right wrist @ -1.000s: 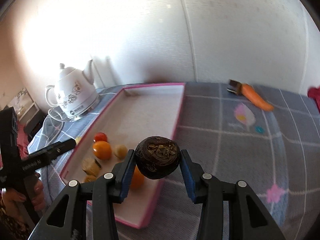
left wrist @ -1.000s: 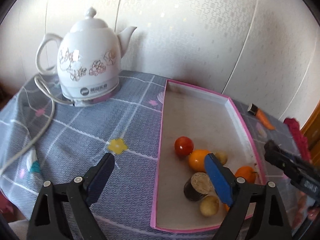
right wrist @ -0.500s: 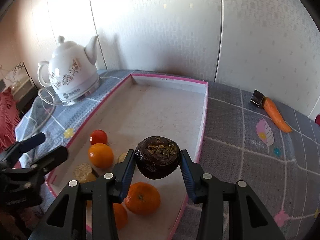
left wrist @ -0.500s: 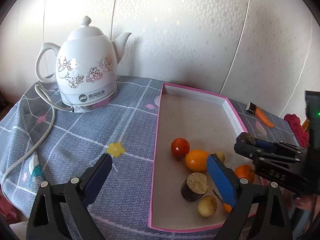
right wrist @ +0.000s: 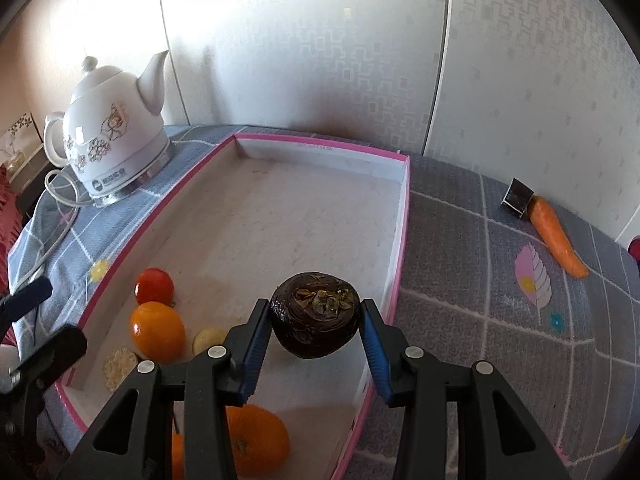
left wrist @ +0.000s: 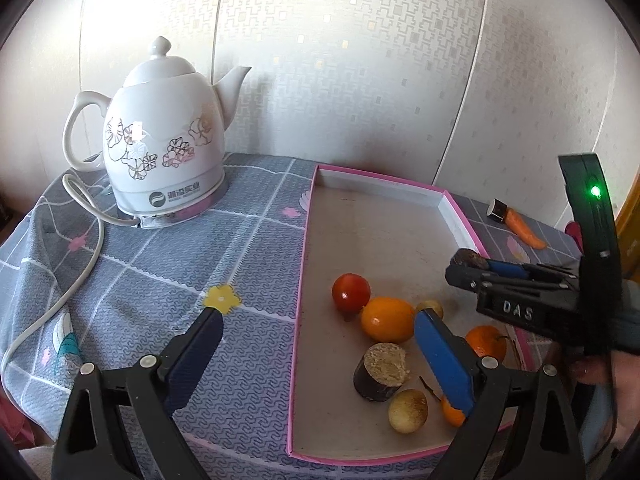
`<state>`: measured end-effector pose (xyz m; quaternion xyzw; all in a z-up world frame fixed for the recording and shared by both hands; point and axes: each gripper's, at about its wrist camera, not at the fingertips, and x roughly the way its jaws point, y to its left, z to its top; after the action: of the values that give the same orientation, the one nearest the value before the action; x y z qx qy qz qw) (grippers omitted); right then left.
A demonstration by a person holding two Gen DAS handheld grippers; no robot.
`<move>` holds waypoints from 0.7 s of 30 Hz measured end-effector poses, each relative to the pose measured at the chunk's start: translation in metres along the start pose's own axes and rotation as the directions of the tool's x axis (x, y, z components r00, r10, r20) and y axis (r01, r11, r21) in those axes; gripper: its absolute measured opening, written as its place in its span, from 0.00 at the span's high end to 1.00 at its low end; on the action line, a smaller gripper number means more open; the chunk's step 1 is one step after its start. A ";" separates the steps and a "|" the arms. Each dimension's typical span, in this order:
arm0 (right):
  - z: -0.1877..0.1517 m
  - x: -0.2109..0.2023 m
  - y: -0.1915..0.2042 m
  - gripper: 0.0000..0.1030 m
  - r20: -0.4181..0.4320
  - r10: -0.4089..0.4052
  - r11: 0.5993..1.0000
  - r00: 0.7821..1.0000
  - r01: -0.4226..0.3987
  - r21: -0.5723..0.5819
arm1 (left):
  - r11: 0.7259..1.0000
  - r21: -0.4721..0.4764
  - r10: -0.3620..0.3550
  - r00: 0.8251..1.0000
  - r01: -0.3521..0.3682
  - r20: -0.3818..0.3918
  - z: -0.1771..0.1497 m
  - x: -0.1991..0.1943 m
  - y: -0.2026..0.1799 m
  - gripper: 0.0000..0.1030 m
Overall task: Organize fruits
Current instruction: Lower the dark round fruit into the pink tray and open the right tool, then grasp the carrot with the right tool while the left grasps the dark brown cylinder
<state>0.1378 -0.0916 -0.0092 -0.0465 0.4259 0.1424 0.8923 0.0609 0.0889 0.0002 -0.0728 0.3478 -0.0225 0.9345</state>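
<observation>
A pink-rimmed tray (left wrist: 456, 216) (right wrist: 402, 216) lies on the grey tablecloth. In it lie a red tomato (left wrist: 351, 292) (right wrist: 154, 286), an orange fruit (left wrist: 387, 319) (right wrist: 157, 331), a mandarin (left wrist: 485, 342) (right wrist: 256, 440), a cut dark piece (left wrist: 380, 372), and small yellowish fruits (left wrist: 408, 411). My right gripper (right wrist: 316, 332) is shut on a dark round fruit (right wrist: 315, 320) and holds it above the tray's near right part. It shows in the left wrist view (left wrist: 466, 264) too. My left gripper (left wrist: 316, 356) is open and empty, straddling the tray's left rim.
A white flowered kettle (left wrist: 160, 140) (right wrist: 112, 140) with its cord (left wrist: 60, 280) stands left of the tray. A carrot (left wrist: 520, 228) (right wrist: 556, 236) with a small dark block (right wrist: 519, 196) lies on the cloth right of the tray. A wall stands behind.
My right gripper has carried the dark fruit left and forward, from beside the tray to above its inside. My left gripper has hardly moved and stays open.
</observation>
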 end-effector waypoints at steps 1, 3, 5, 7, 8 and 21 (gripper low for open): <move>0.001 0.001 -0.001 0.56 -0.002 0.005 1.000 1.000 -0.005 0.010 | 1.000 0.003 0.000 1.000 0.000 0.000 0.000 0.000 -0.001 0.05; 0.002 0.001 -0.004 0.55 -0.004 0.014 0.999 1.000 -0.014 0.031 | 1.000 0.007 0.001 1.000 -0.001 -0.001 -0.001 0.000 -0.002 0.04; 0.001 -0.003 -0.007 0.55 0.003 0.026 0.998 1.000 -0.026 0.053 | 1.000 0.006 -0.010 1.000 0.010 -0.003 -0.002 0.001 -0.004 0.02; -0.003 -0.010 -0.010 0.55 0.035 0.061 0.995 0.998 -0.064 0.071 | 1.000 0.009 -0.010 1.000 0.010 -0.004 -0.002 0.003 -0.007 0.02; -0.005 -0.013 -0.011 0.55 0.053 0.063 0.994 0.997 -0.067 0.083 | 1.000 0.012 -0.009 1.000 0.009 -0.006 -0.001 0.004 -0.008 0.02; -0.034 -0.053 -0.066 0.54 0.177 0.043 0.974 0.983 -0.080 0.211 | 0.995 0.079 -0.061 0.998 0.060 0.002 -0.008 0.002 -0.030 0.01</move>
<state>0.1000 -0.1730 0.0078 0.0768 0.3619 0.1260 0.9204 0.0575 0.0578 -0.0025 -0.0463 0.3423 -0.0644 0.9363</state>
